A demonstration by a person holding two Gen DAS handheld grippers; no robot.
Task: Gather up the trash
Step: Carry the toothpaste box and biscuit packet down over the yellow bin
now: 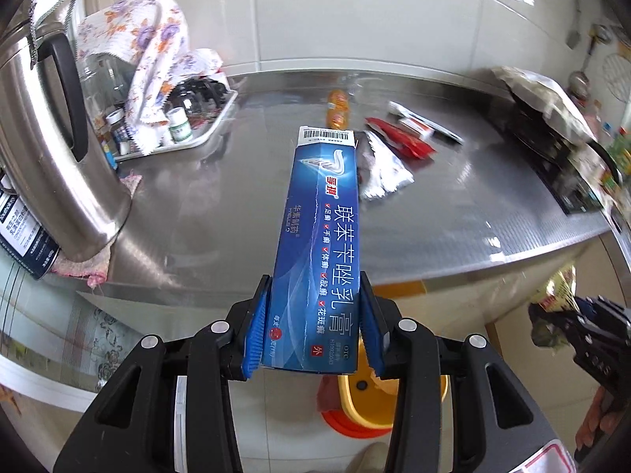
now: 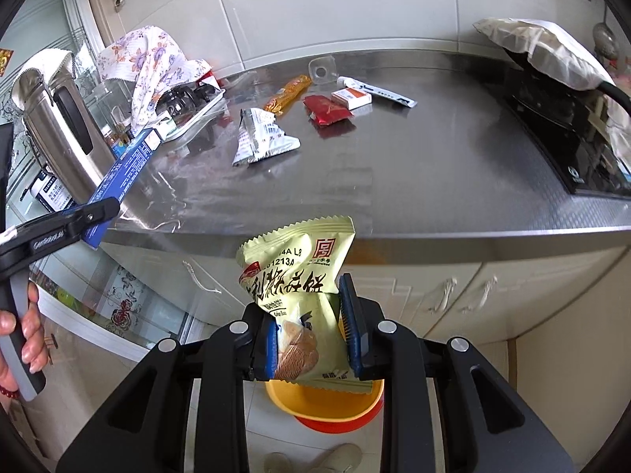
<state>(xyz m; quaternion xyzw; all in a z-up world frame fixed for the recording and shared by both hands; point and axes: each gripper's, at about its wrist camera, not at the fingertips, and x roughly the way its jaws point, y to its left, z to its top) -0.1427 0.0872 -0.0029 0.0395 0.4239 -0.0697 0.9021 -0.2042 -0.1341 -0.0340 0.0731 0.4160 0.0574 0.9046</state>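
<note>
Showing person's hand, absent left view

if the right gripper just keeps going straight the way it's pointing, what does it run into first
Most likely the steel counter. The right gripper, shut on a snack packet, points past the counter's front edge, with the silver wrapper farther along. Depth is hard to judge; a steeper path might meet the cabinet front instead.
</note>
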